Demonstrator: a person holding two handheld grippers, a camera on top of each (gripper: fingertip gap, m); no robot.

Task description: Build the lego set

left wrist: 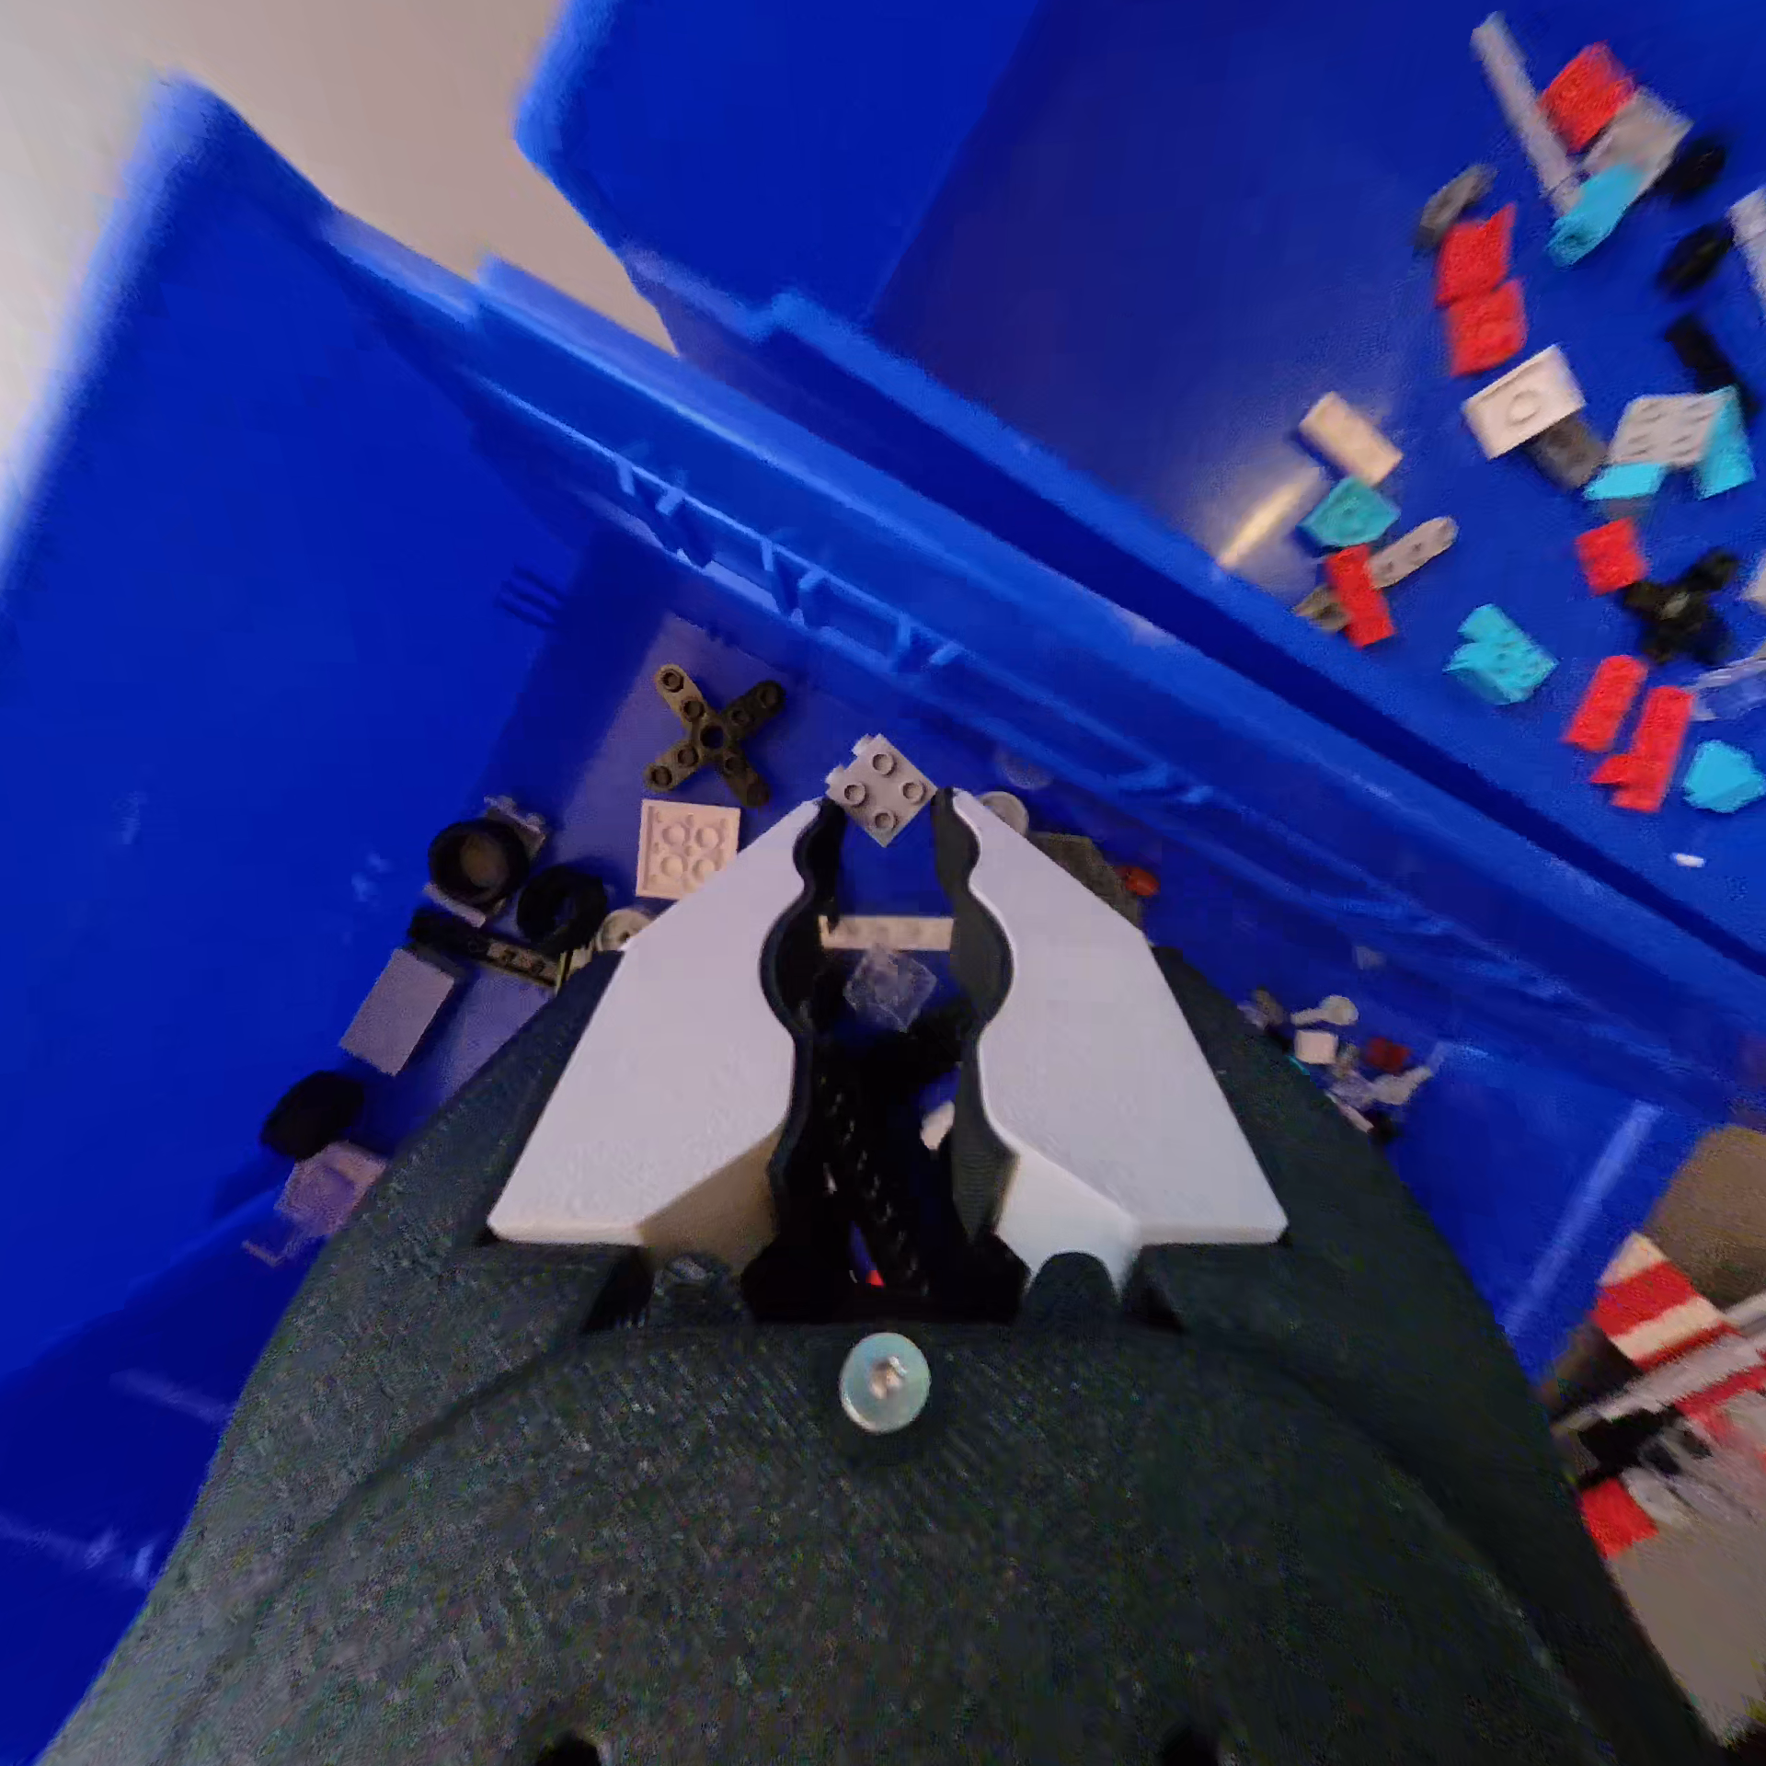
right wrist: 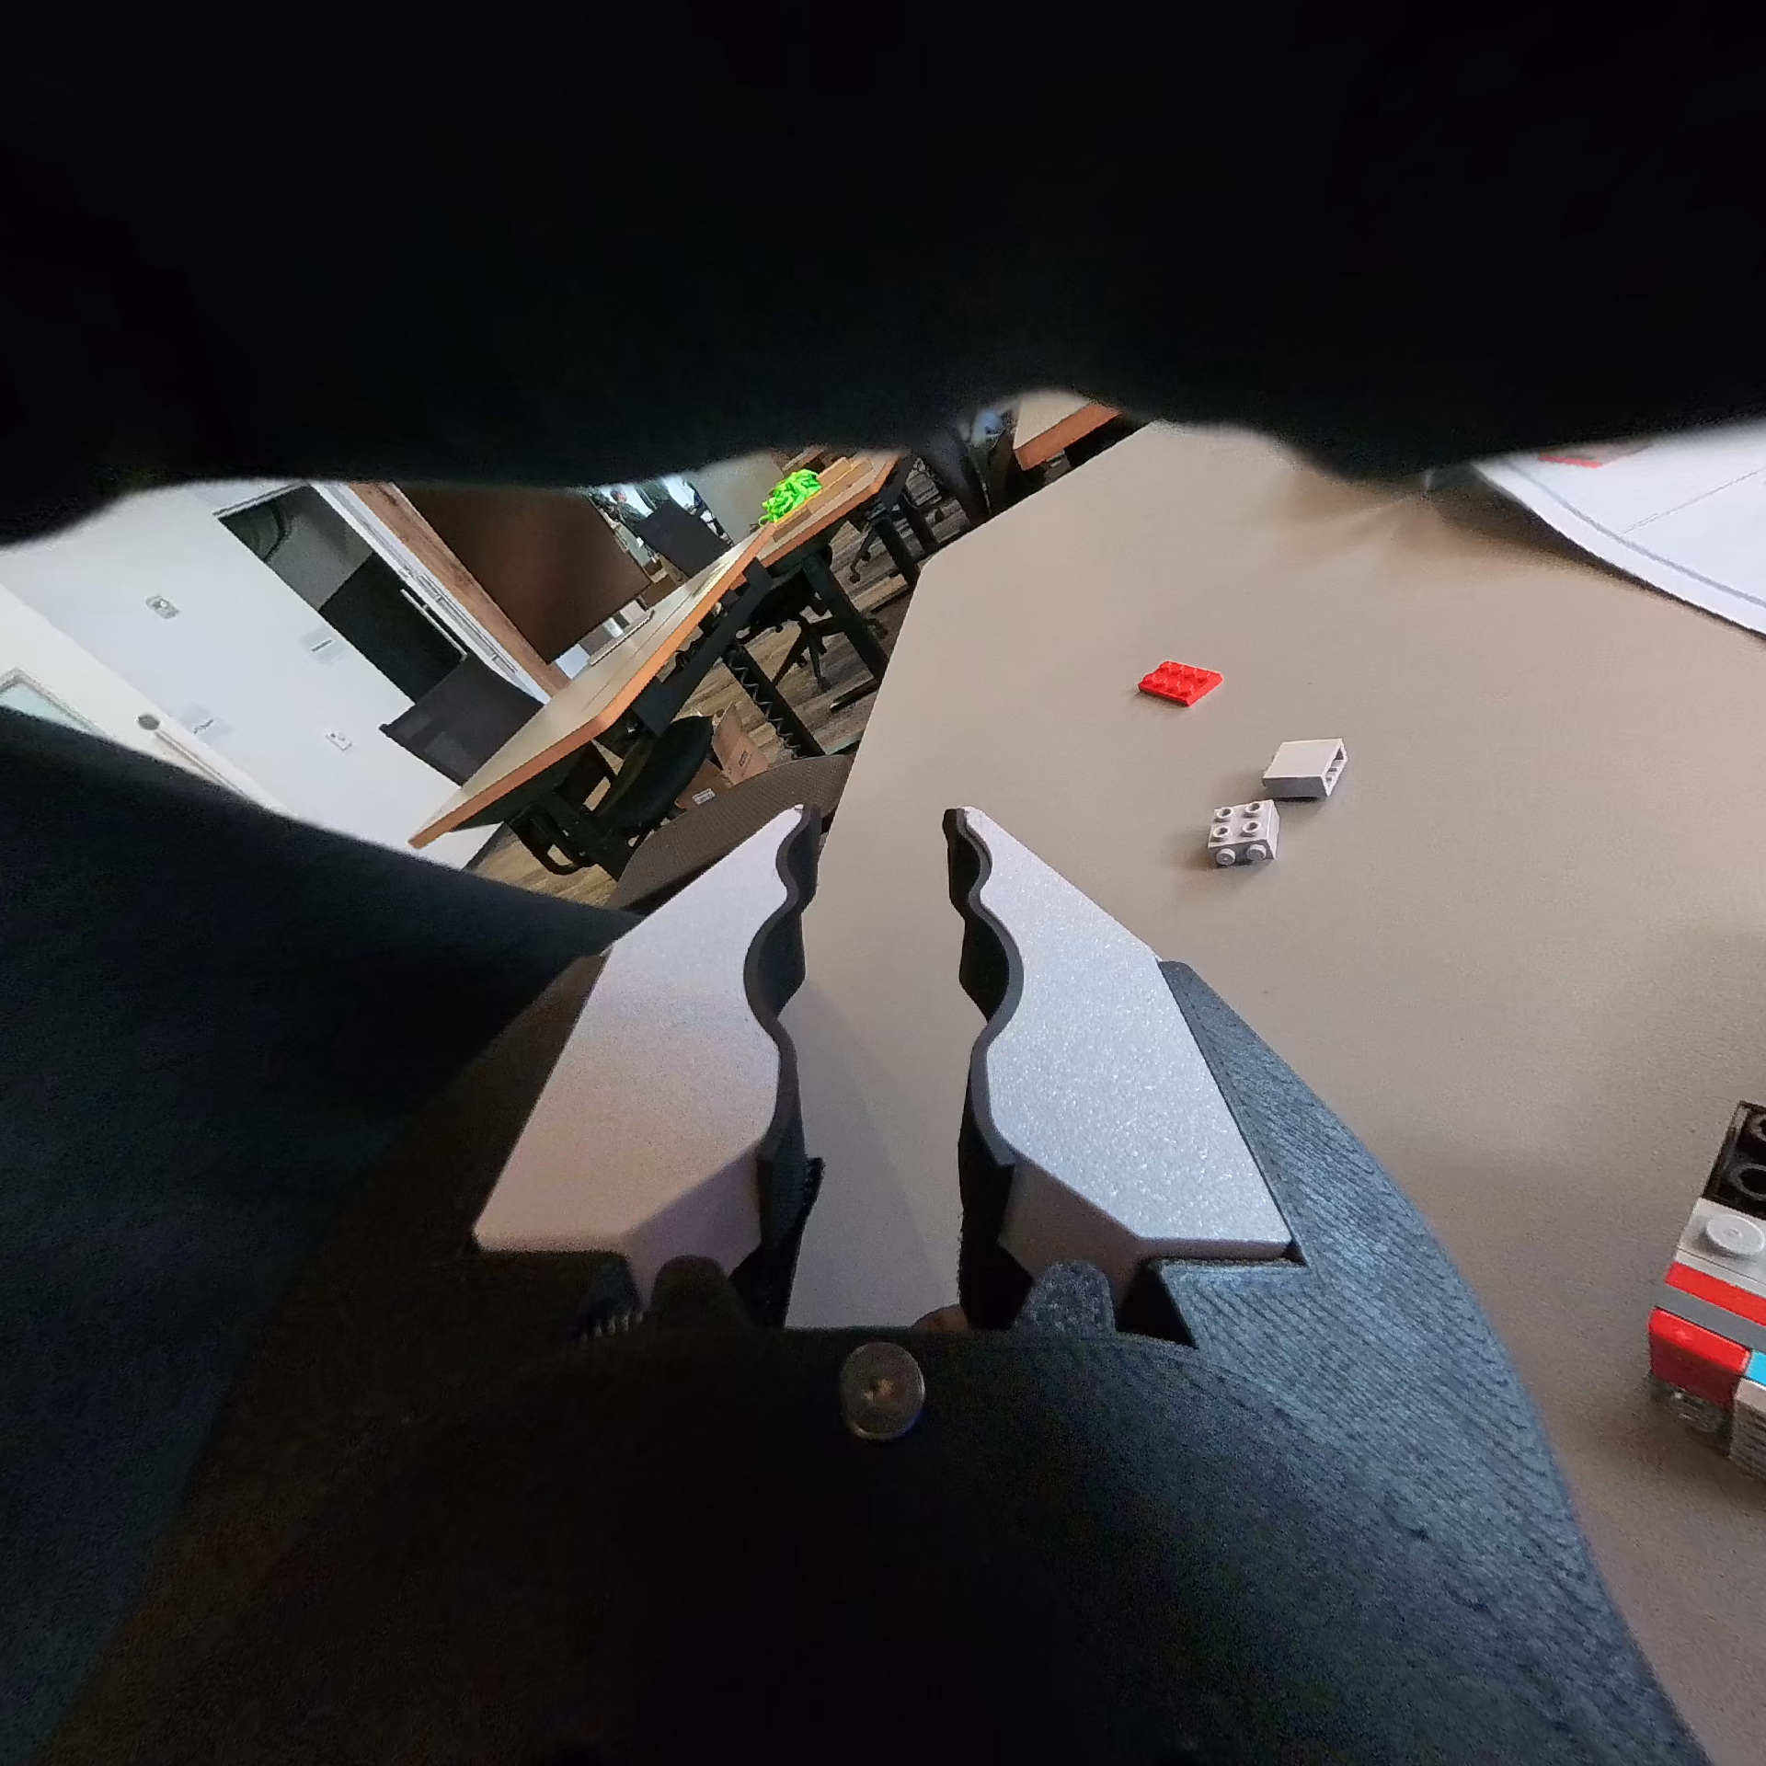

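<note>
Pinching a grey plate [left wrist: 880, 789], left gripper [left wrist: 880, 812] over blue bin [left wrist: 287, 573].

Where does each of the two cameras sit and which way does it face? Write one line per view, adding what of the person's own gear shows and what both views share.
Left wrist view: rides the left gripper, looking down into a blue bin of loose pieces; its fingertips pinch a grey plate.
Right wrist view: rides the right gripper, open and empty, facing low across a beige table toward an office; a dark sleeve crowds the frame.
Shared: only the striped red, white and grey model.
</note>
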